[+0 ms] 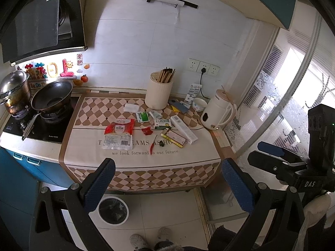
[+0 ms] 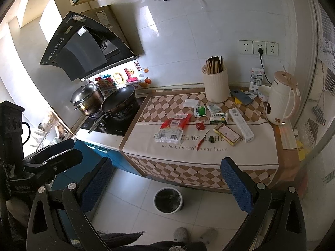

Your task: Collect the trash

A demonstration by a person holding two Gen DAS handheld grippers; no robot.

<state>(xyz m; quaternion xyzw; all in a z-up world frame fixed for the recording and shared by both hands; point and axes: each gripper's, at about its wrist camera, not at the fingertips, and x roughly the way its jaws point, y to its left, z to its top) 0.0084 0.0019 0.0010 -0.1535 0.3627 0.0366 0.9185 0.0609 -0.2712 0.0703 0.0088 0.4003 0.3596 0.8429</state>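
Trash lies on the checked cloth of the counter (image 1: pixel 83 144): a red and clear food bag (image 1: pixel 118 134) (image 2: pixel 173 130), a red wrapper (image 1: pixel 146 130) (image 2: pixel 200 125), a red chilli (image 1: pixel 153 145) (image 2: pixel 202 139), a green sachet (image 1: pixel 142 116), a green-white box (image 1: pixel 161 123), a yellow-edged box (image 1: pixel 173 138) (image 2: pixel 227 134) and a long white box (image 1: pixel 183 128) (image 2: pixel 241 124). A bin with a black liner (image 1: pixel 113 209) (image 2: pixel 168 200) stands on the floor below the counter. My left gripper (image 1: pixel 167 184) and right gripper (image 2: pixel 165 183) are open, empty, held back from the counter above the floor.
A wok (image 1: pixel 51 97) and a steel pot (image 1: pixel 14 90) sit on the hob at left. A chopstick holder (image 1: pixel 159 94), a phone (image 1: pixel 180 106), a bowl (image 1: pixel 199 104) and a white kettle (image 1: pixel 216 113) stand at the back right. A glass door (image 1: pixel 293 104) is at right.
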